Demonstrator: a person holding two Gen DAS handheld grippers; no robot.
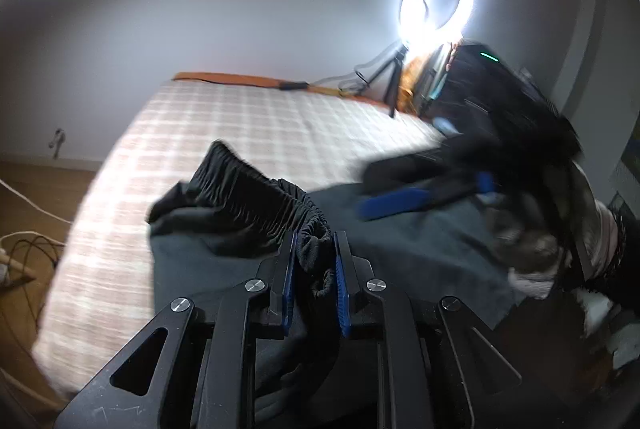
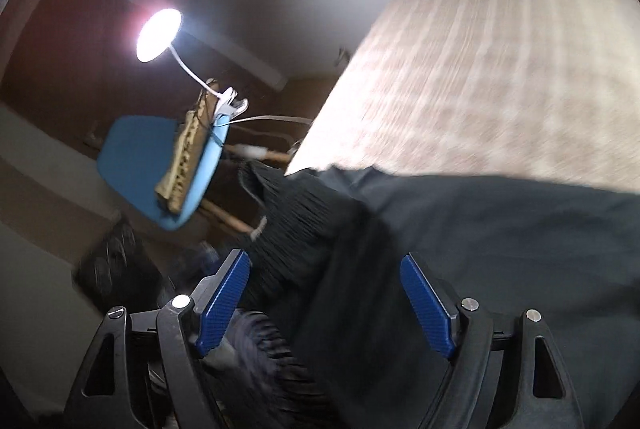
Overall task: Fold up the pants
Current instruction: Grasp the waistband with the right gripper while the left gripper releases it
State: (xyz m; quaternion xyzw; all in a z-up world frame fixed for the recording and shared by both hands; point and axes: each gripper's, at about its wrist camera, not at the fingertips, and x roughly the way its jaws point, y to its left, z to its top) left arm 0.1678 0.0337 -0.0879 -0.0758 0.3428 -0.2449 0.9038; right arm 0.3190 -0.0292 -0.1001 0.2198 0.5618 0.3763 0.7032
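The left gripper (image 1: 314, 261) pinches the pants (image 1: 256, 205) waistband; the right gripper (image 2: 324, 293), gaping and empty at three o'clock, should clamp the band squarely.

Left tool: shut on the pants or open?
Shut. The left tool has its blue pads clamped on the pants at the gathered waistband.

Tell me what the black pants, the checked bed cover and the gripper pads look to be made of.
Black pants: soft matte woven or knit fabric, probably synthetic or cotton blend; the waistband is gathered into tight elastic ruching.
Checked bed cover: thin woven cloth, matte, pale pink and white plaid; blur hides the weave.
Pads of the right gripper: blue, seemingly rubber or textured plastic, with a fine dotted grip pattern.
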